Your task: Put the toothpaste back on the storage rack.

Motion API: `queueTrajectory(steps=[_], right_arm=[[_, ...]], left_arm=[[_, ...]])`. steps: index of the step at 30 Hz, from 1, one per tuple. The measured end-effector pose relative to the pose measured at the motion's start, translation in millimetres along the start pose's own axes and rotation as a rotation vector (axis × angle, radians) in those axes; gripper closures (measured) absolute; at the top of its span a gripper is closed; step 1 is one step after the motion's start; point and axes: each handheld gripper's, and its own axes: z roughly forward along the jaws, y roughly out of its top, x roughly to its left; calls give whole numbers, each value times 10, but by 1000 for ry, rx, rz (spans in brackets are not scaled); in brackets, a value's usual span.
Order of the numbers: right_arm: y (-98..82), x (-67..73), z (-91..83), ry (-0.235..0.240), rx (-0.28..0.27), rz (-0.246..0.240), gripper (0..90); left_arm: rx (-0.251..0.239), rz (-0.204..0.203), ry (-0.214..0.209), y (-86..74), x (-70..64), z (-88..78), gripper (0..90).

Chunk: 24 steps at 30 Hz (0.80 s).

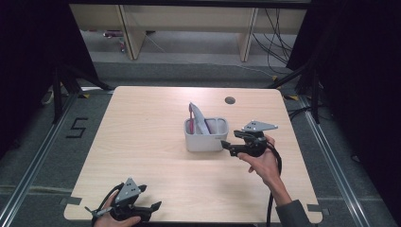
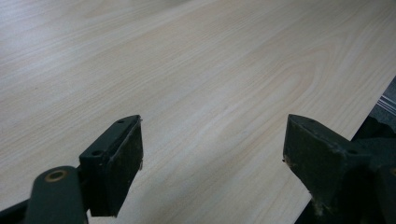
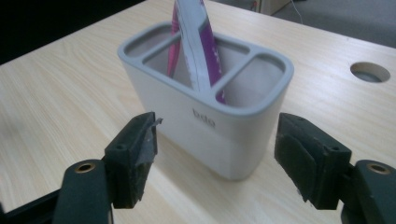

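Note:
A pale grey holder with three compartments stands near the middle of the wooden table. A white and pink tube leans upright in it. My right gripper is just to the holder's right, pointing at it. In the right gripper view the holder and its tube sit just ahead of the right gripper, whose jaws stand wide apart with nothing pressed between them. My left gripper rests at the table's front left edge. In its own view the left gripper is open over bare wood.
A round cable hole lies behind the holder, seen too as the hole at the right. The table's near edge runs beside the left gripper. Dark curtains, stand legs and floor cables surround the table.

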Motion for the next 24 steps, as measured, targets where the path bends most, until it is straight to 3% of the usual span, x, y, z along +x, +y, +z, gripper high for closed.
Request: queueTrajectory(steps=[1, 2, 8, 9, 11, 14, 15, 17, 19, 20, 23, 24], right_arm=[[-33, 15, -30, 0, 16, 32, 285], [-54, -18, -32, 8, 7, 0, 279], [-202, -40, -143, -25, 18, 33, 248], [-224, -29, -166, -30, 36, 62, 244], [-262, -61, -178, -39, 26, 41, 224], [-328, -46, -206, -32, 32, 83, 213], [-344, -59, -219, -40, 30, 59, 212], [-378, -52, -231, -45, 26, 57, 208], [-414, -17, -241, -40, 39, 91, 206], [-432, -23, -233, -46, 23, 76, 206], [-504, 14, -228, -50, 40, 97, 204], [-529, 18, -222, -48, 38, 93, 204]], left_arm=[[4, 4, 0, 1, 2, -3, 194], [8, 10, -1, 1, 4, -6, 194], [-2, 4, 0, 2, 1, -1, 195], [-8, 2, 1, 0, -1, 3, 195], [-6, 4, 1, 1, -1, 2, 195], [-2, 1, 3, 2, 0, 0, 194], [-2, 0, 3, 1, 0, 0, 195], [-2, -1, 3, 1, -1, 1, 195], [-1, -1, 3, 0, -1, 2, 194], [6, 6, 4, 1, 4, -2, 194], [0, 0, 4, 2, 1, 4, 195], [22, 27, 14, 5, 23, -9, 194]])
